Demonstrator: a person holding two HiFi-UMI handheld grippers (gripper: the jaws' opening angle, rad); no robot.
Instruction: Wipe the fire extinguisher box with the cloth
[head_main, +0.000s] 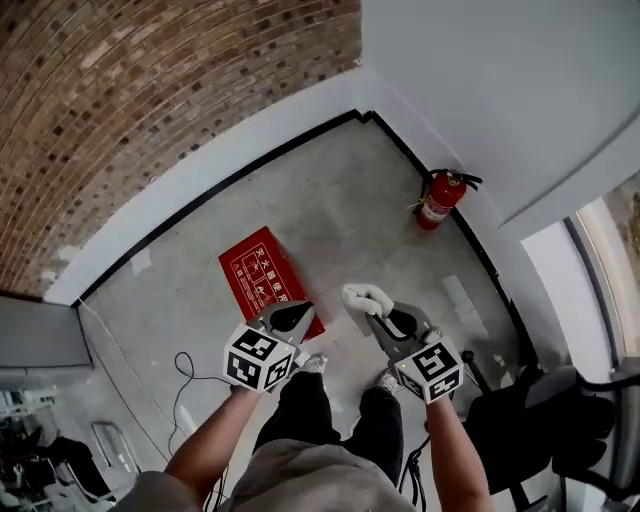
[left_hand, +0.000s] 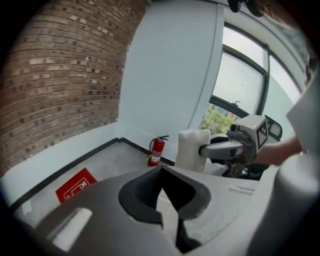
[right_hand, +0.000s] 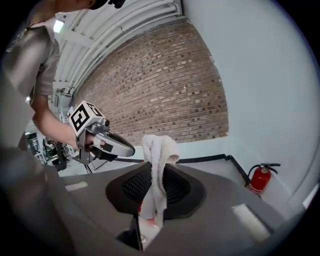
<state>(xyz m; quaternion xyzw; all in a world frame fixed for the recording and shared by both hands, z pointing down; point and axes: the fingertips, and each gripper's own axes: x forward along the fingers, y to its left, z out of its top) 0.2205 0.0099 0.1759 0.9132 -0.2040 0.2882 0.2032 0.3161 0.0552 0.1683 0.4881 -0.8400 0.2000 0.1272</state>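
As I judge it, the wiping has not yet begun. The cloth (head_main: 365, 297) is in hand, but no part of it touches the fire extinguisher box (head_main: 262, 276). The right gripper (head_main: 378, 318) has its jaws clamped on the cloth. In the right gripper view the white towelling stands up out of the narrow gap between them and folds over at the top. The left gripper (head_main: 297, 316) has its jaws together with nothing between them. In the left gripper view only a sliver of floor (head_main: 330, 190) shows through the hollow behind their tips. The box, a flat red case, lies on the concrete floor with its white-printed face upward, just ahead of the person's shoes. In the head view it sits at about 9 o'clock from the cloth, and the left gripper's tip overlaps its near corner, though I cannot tell whether the two touch. The whole job seems to be left: bringing the cloth down onto the red face and passing it over the surface. As for contents, the box looks closed, and nothing shows whether anything is inside. The one fire extinguisher (head_main: 438, 200) in sight stands outside it. It is upright in the corner against the white wall, at about 1 o'clock from the cloth and well apart from the box.
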